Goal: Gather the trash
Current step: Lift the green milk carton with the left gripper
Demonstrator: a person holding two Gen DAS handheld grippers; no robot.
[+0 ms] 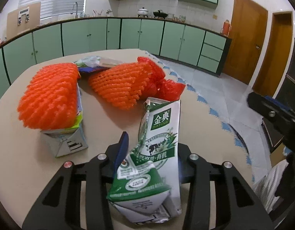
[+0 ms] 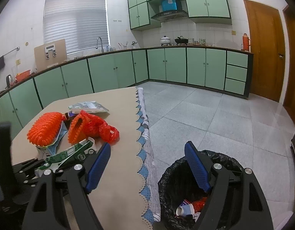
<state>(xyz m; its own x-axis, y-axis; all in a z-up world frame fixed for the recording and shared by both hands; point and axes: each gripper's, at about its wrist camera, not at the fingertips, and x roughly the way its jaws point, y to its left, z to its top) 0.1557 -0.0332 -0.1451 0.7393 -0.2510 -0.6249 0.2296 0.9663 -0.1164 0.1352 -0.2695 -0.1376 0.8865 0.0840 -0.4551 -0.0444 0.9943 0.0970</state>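
The left tongs (image 1: 147, 153) clamp a crumpled green-and-white milk carton (image 1: 157, 143). The right tongs (image 2: 147, 164) stand apart, empty, with the black-lined trash bin (image 2: 166, 182) just below them.

Milk carton (image 1: 159, 143) lies before two foam nets (image 1: 49, 97) on the table (image 1: 13, 140), bin (image 2: 172, 174) beside it

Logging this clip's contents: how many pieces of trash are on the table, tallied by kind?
Orange foam fruit nets: 2
Milk cartons: 2, one green-and-white between the left gripper's fingers, one flattened under a net
Red mesh bag: 1
Crumpled wrappers at the back: 1 pile, count unclear
Total: 6
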